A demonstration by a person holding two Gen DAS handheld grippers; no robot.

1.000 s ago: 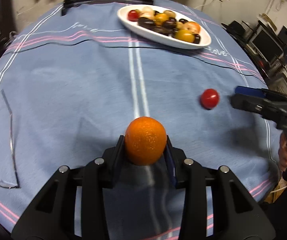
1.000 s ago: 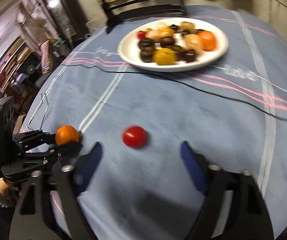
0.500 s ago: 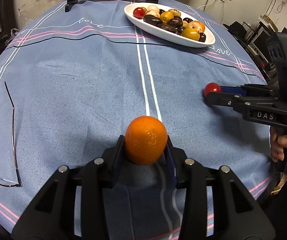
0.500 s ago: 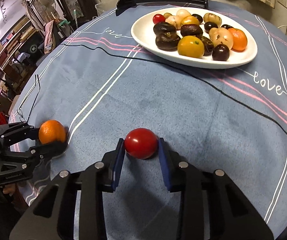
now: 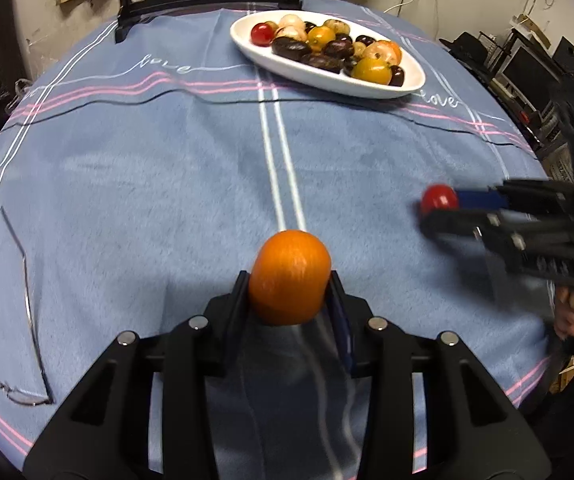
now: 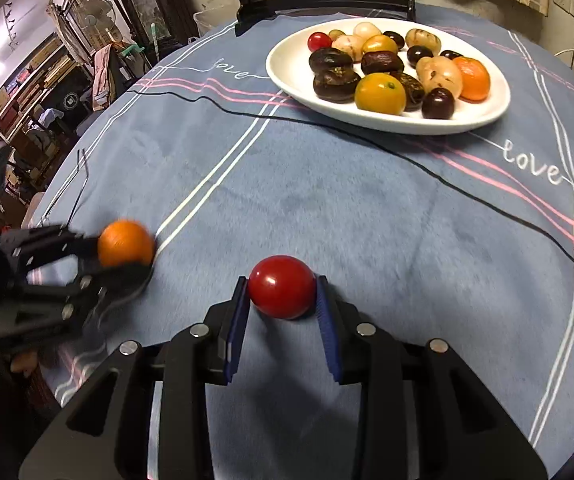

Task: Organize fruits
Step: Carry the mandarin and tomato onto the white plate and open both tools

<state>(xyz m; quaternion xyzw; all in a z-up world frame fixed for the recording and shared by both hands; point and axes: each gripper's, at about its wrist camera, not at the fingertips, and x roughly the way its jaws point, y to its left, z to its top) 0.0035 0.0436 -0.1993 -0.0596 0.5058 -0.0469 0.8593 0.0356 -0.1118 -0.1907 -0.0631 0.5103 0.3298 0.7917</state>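
My left gripper (image 5: 289, 292) clamps the orange (image 5: 289, 277) between its fingertips above the blue tablecloth (image 5: 147, 168), my right gripper (image 6: 281, 300) pinches the red tomato (image 6: 281, 286) likewise, both well short of the white fruit plate (image 6: 291, 68) at the far side.

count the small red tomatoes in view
2. One red tomato sits between the right gripper fingers; another red tomato lies at the far left end of the white plate. More could be hidden under the piled fruit.
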